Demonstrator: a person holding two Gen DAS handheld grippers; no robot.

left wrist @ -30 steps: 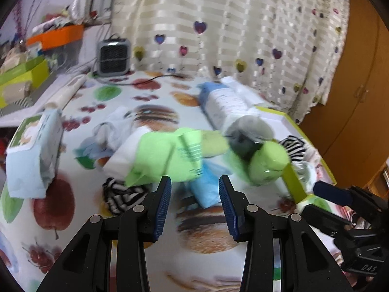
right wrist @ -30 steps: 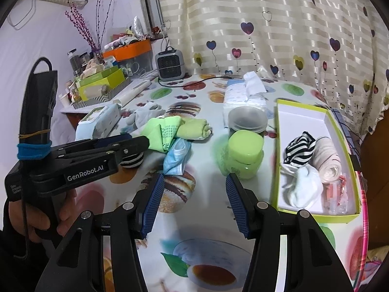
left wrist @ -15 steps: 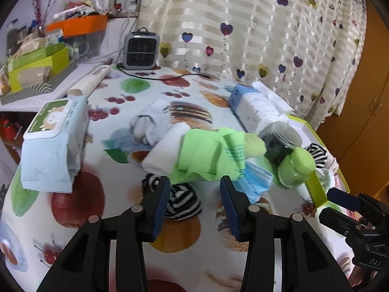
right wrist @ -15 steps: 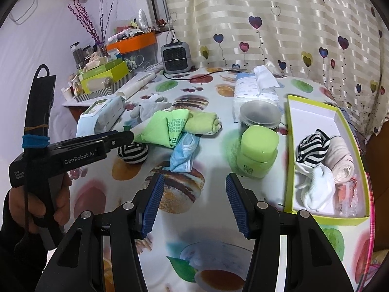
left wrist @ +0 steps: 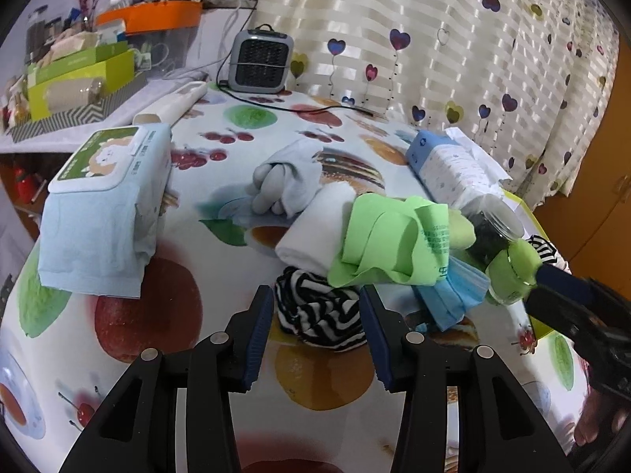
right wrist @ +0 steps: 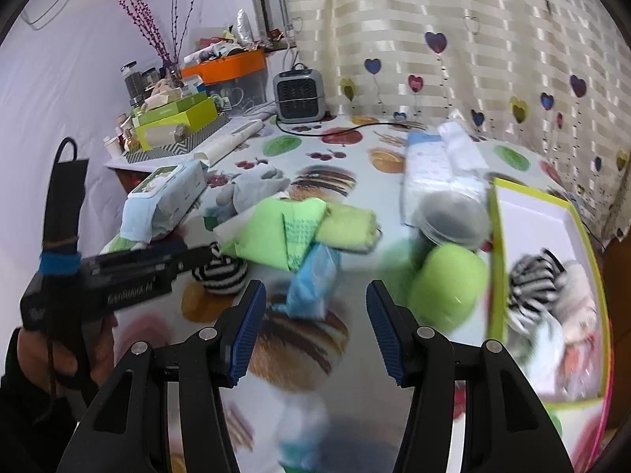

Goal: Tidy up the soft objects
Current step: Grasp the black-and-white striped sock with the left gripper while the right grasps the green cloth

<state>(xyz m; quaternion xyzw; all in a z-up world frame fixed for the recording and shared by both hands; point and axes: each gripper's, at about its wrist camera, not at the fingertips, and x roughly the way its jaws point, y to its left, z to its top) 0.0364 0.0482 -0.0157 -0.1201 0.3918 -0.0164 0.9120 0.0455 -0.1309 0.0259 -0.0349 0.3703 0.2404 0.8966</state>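
A black-and-white striped sock ball (left wrist: 319, 311) lies on the fruit-print tablecloth, right at the tips of my left gripper (left wrist: 315, 293). The jaws stand open on either side of it, and no pad visibly presses. Behind it are a white rolled towel (left wrist: 311, 228), a green cloth (left wrist: 386, 236) and a blue face mask (left wrist: 449, 295). My right gripper (right wrist: 315, 289) is open and holds nothing; the blue mask (right wrist: 311, 283) lies just beyond its tips. The yellow-green box (right wrist: 493, 260) at the right holds another striped sock (right wrist: 536, 280), a beige roll and a white sock.
A green jar (right wrist: 449, 287) and a clear dark-filled jar (right wrist: 453, 216) stand beside the box. A wet-wipes pack (left wrist: 102, 205), grey socks (left wrist: 284, 185), a tissue pack (left wrist: 449, 169) and a small heater (left wrist: 262, 59) with its cable are on the table. A cluttered shelf stands at the left.
My left gripper has moved forward and down, and its tips now flank the striped sock. My right gripper has slid closer to the blue mask; its view is blurred.
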